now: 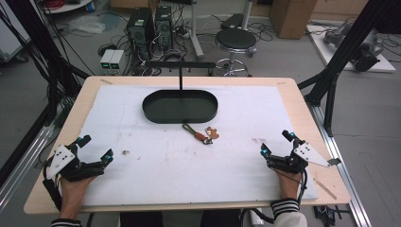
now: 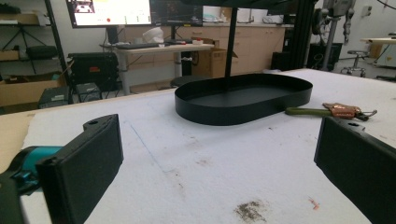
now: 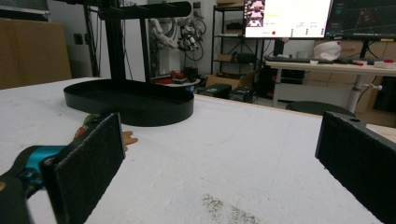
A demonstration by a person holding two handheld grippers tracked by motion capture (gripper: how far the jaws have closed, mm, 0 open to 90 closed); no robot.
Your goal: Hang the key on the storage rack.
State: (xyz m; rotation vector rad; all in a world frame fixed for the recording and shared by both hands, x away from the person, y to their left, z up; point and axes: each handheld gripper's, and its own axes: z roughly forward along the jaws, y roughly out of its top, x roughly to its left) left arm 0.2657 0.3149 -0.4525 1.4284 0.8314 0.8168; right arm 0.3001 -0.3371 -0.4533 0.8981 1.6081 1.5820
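Observation:
A black oval tray (image 1: 180,106) with an upright post and crossbar stands at the far middle of the white mat; its wall (image 2: 243,105) (image 3: 140,105) faces both gripper views. Just in front of it lies a key ring with a green strap and brown tags (image 1: 202,134) (image 2: 334,111), partly hidden behind the left jaw in the right gripper view (image 3: 127,137). My left gripper (image 1: 97,148) rests open near the mat's front left corner, nothing between its jaws. My right gripper (image 1: 276,142) rests open at the front right, also holding nothing.
The white mat (image 1: 179,161) covers most of the wooden table (image 1: 56,132). Small dark stains mark the mat (image 1: 126,152) (image 2: 250,211) (image 3: 224,210). Beyond the table stand a stool (image 1: 235,42), computer towers (image 1: 149,23) and black frame struts (image 1: 340,52).

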